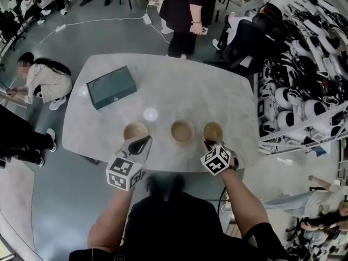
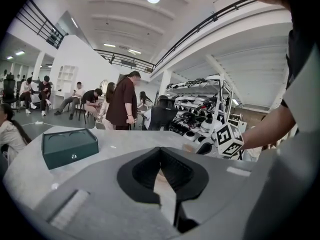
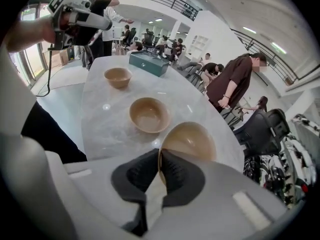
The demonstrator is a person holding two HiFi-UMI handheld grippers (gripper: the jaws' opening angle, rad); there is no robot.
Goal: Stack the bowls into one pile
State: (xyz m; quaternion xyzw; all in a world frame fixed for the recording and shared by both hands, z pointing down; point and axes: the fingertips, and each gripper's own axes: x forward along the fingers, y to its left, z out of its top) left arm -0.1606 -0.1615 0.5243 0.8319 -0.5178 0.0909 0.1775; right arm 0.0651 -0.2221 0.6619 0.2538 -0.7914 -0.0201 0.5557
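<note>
Three tan bowls stand in a row near the table's front edge: the left bowl (image 1: 135,130), the middle bowl (image 1: 182,130) and the right bowl (image 1: 213,130). My right gripper (image 1: 208,143) is shut on the near rim of the right bowl (image 3: 190,140), which tilts in the right gripper view, with the rim pinched between the dark pads (image 3: 175,171). The middle bowl (image 3: 148,115) and left bowl (image 3: 118,76) sit upright beyond it. My left gripper (image 1: 148,139) is shut and holds nothing, its tips just right of the left bowl. In its own view the left gripper (image 2: 161,161) points across the table.
A dark green box (image 1: 111,87) lies at the back left of the pale marble table (image 1: 190,86). People stand and sit around the room behind the table. A rack of white helmets (image 1: 304,91) stands to the right.
</note>
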